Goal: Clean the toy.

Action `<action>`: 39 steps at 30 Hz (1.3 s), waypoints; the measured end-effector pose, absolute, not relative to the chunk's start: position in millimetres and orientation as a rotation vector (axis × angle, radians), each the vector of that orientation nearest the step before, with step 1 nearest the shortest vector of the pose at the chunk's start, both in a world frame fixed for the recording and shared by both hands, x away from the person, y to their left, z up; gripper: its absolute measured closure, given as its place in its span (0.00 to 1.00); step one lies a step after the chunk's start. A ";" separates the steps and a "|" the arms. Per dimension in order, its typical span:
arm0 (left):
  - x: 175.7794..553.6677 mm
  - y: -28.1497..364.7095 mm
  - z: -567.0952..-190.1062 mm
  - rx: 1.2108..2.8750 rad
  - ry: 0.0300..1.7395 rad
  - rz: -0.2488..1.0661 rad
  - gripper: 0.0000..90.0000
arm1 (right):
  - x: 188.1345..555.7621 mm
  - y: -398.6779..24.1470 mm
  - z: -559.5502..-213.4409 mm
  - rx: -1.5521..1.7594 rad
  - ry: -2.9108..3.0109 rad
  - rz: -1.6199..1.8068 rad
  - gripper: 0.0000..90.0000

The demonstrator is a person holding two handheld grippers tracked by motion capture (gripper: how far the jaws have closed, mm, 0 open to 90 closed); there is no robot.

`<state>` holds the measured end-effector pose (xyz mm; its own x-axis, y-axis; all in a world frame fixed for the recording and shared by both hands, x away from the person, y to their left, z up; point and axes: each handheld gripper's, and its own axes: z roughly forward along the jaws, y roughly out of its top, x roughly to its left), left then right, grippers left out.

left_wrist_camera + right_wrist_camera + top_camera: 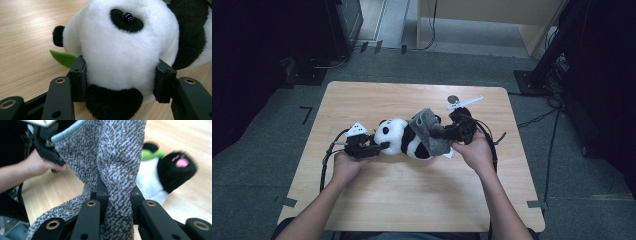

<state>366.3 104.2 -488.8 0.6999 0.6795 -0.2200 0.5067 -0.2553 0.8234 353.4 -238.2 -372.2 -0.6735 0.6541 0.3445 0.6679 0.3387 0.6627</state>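
Grey knit cloth (110, 162) is pinched tight in the right gripper (117, 195) fingers and hangs over the panda (404, 139), which lies on its side mid-counter (412, 200) with its head clamped between the left gripper (120, 82) fingers. Plush squishes, so a hard tug on the cloth could pop the head free and drag the whole toy. The knit might also snag on a paw, or slide off if only an edge is caught

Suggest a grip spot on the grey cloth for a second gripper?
Probably the free hemmed edge of the cloth, approached from above. It stands up clear of the panda, while the right gripper already pinches the bunched middle and the rest drapes on the toy.
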 end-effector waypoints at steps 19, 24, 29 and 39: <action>366.2 104.8 -489.7 1.933 0.909 0.217 0.48 | 347.1 -267.6 -413.5 -1.341 -2.417 -1.385 0.87; 368.1 106.1 -489.6 1.922 0.922 0.203 0.48 | 349.1 -271.4 -427.2 -1.406 -2.478 -1.270 0.87; 368.5 105.8 -489.0 1.918 0.929 0.196 0.48 | 354.1 -278.9 -429.8 -1.432 -2.394 -1.322 0.87; 368.5 105.5 -488.4 1.918 0.932 0.195 0.48 | 347.6 -294.4 -419.0 -1.483 -2.383 -1.390 0.87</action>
<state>368.5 105.5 -488.4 0.6958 0.6767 -0.2408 0.5236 -0.2483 0.8150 347.6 -294.4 -419.0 -0.5517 0.7161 0.4275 0.7246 0.1577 0.6709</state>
